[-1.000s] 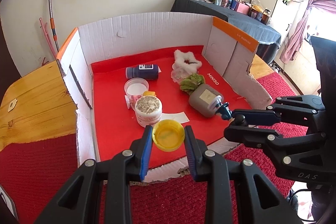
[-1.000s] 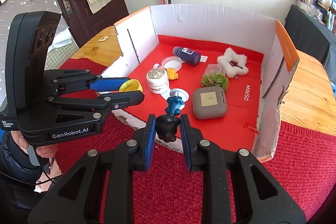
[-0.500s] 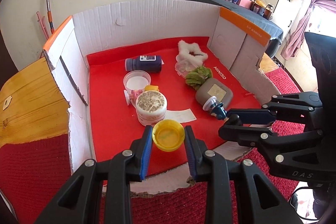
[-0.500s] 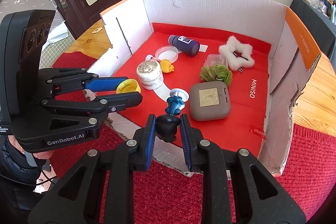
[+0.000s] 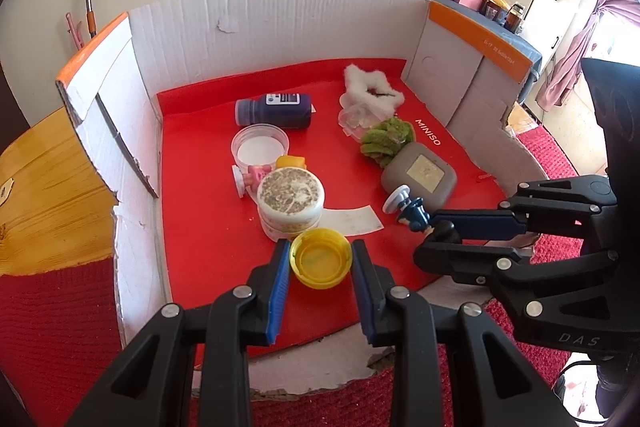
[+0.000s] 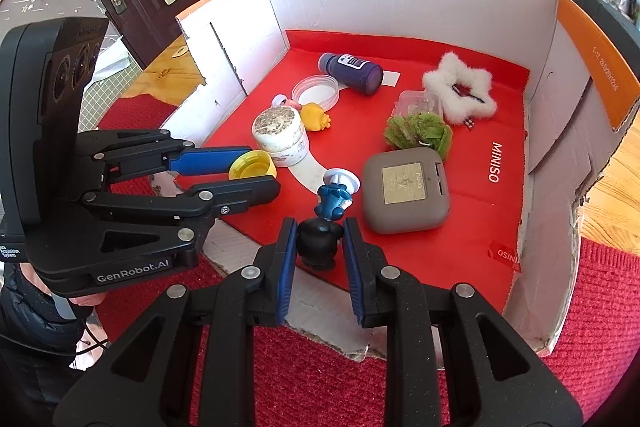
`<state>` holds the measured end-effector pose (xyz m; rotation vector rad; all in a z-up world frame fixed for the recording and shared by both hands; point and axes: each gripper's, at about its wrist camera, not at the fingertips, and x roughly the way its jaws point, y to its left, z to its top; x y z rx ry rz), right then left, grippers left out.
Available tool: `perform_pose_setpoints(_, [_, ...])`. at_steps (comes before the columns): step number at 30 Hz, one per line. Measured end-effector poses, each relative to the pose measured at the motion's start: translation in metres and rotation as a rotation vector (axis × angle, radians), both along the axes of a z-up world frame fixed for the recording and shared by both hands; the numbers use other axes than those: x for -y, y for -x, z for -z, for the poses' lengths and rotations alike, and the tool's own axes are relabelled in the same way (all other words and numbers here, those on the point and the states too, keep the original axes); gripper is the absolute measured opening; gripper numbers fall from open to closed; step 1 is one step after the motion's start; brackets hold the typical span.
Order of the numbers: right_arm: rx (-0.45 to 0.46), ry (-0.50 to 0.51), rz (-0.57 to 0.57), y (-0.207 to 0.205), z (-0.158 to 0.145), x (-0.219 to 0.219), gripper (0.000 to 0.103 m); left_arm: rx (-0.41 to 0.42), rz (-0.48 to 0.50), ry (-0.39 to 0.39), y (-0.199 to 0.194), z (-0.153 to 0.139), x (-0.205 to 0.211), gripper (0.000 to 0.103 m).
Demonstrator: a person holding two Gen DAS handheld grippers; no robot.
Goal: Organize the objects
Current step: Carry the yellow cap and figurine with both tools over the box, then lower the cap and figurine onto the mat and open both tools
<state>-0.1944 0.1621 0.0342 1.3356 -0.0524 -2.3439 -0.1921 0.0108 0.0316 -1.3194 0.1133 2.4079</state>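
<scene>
My left gripper is shut on a yellow cap, held above the front of the red box floor; the cap shows in the right wrist view too. My right gripper is shut on a black and blue figurine with a white round base, just in front of the grey case. The figurine also shows in the left wrist view. The open cardboard box has white walls and a red floor.
In the box lie a white jar, a clear lid, a dark blue bottle, a green scrunchie, a white fluffy star, and small pink and yellow toys. Red cloth covers the wooden table.
Both grippers have moved forward over the box's front edge, still holding the cap and the figurine. The items in the box have not moved.
</scene>
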Motion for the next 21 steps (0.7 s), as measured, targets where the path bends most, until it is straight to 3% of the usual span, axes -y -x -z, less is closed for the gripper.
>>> perform_pose_setpoints(11, [0.018, -0.005, 0.017, 0.006, 0.006, -0.002, 0.022, 0.005, -0.007, -0.003, 0.006, 0.004, 0.003, 0.031])
perform_pose_setpoints(21, [-0.014, -0.077, 0.058, 0.008, 0.005, -0.007, 0.022, -0.008, -0.019, 0.007, 0.011, 0.006, 0.005, 0.031])
